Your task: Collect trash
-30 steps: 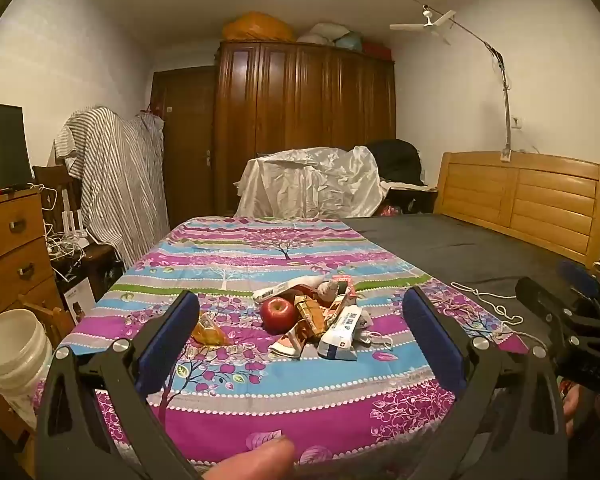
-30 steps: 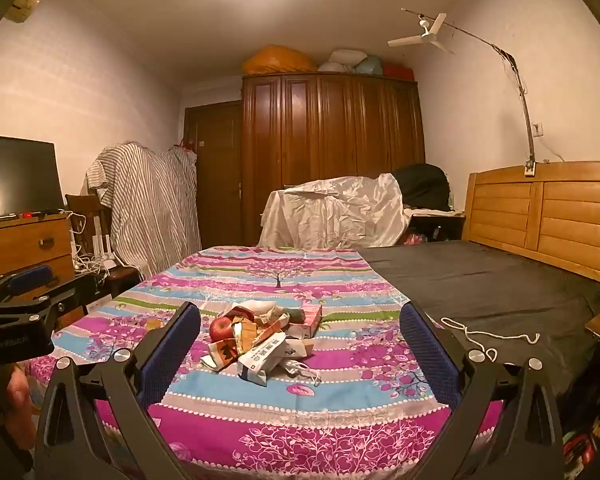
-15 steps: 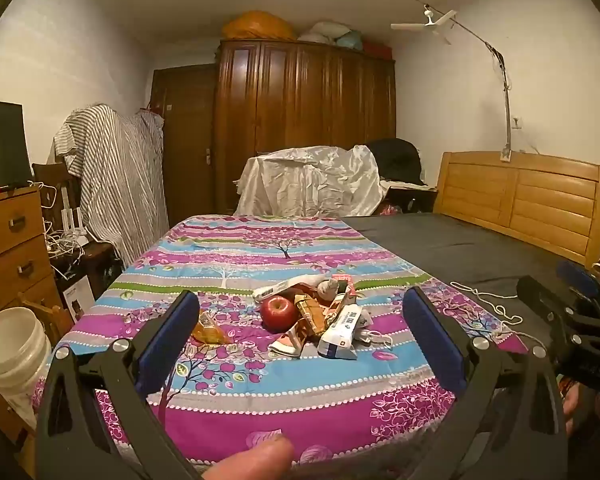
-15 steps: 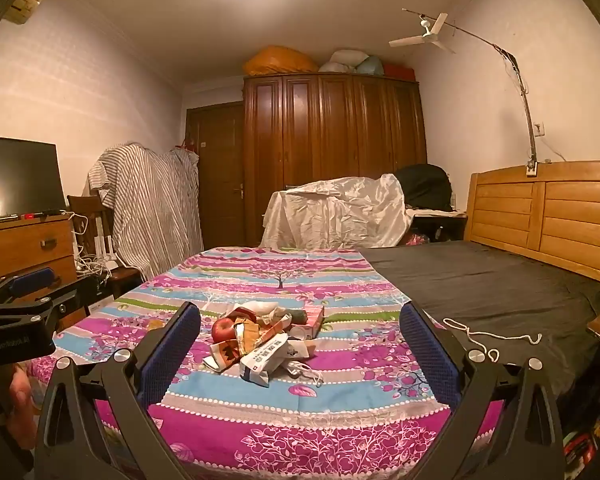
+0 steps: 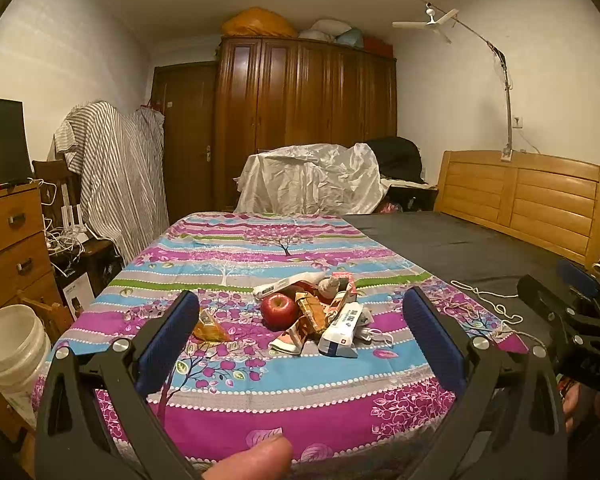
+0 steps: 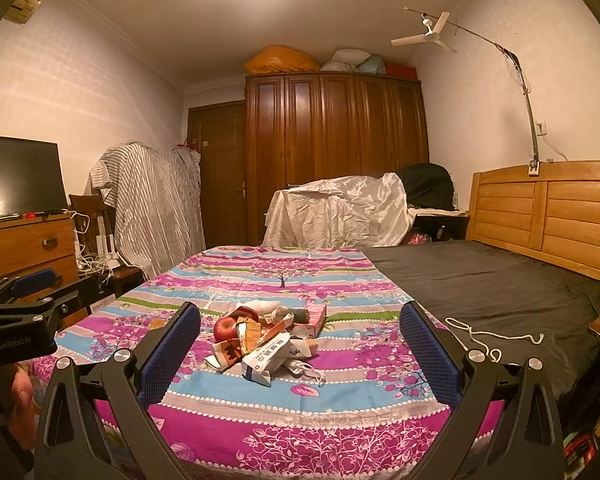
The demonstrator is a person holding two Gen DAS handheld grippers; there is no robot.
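A heap of trash [image 5: 324,312] lies on the flowered sheet [image 5: 284,376] of the bed: crumpled wrappers, a white and blue packet [image 5: 342,330], a pink carton [image 6: 314,316] and a red apple [image 5: 278,311]. An orange wrapper [image 5: 210,330] lies apart, left of the heap. My left gripper [image 5: 298,308] is open and empty, held short of the heap near the bed's front edge. My right gripper [image 6: 300,320] is likewise open and empty, facing the same heap [image 6: 266,338] from further right. Each gripper shows at the side of the other's view.
A white bucket [image 5: 12,344] stands on the floor at the left beside a wooden dresser [image 5: 8,244]. A white cord [image 6: 496,338] lies on the dark sheet [image 6: 480,280] at the right. A wooden headboard [image 5: 524,200] and a wardrobe [image 5: 304,120] stand beyond.
Both views have shifted only slightly; the right gripper has drifted a little toward the heap. Nothing on the bed has moved.
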